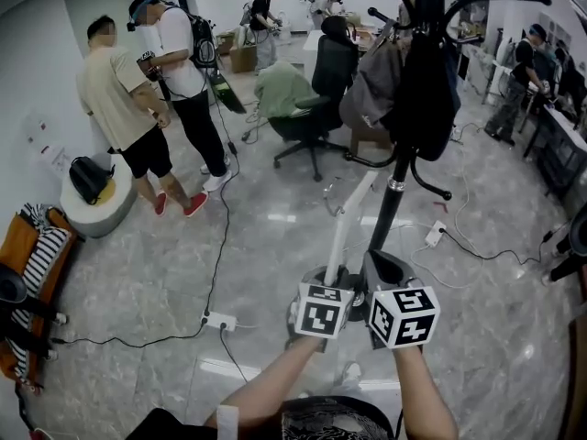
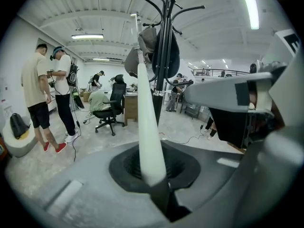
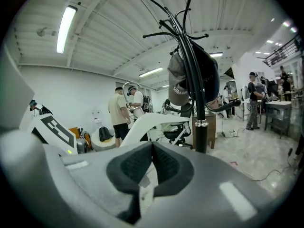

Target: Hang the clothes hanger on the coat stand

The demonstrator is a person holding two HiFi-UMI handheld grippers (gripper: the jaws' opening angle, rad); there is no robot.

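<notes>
A white clothes hanger (image 1: 353,214) slants up from my left gripper (image 1: 337,273), whose jaws are shut on one end of it. In the left gripper view the hanger's arm (image 2: 146,122) rises out of the pads of that gripper (image 2: 153,177) towards the black coat stand (image 2: 163,56). The coat stand (image 1: 396,181) is just ahead and a little right, carrying a dark bag (image 1: 426,90) and a grey cap (image 3: 180,84) on its hooks. My right gripper (image 1: 385,264) hangs close beside the left. Its pads (image 3: 152,148) meet, with nothing visibly gripped. The hanger (image 3: 152,122) curves past in front of them.
Two people (image 1: 138,108) stand at the left by a round white pouffe (image 1: 96,214). An office chair (image 1: 316,99) is behind the stand. Cables and power strips (image 1: 220,321) lie on the marble floor. Striped and orange clothes (image 1: 37,246) are at the far left, and desks (image 1: 559,145) at the right.
</notes>
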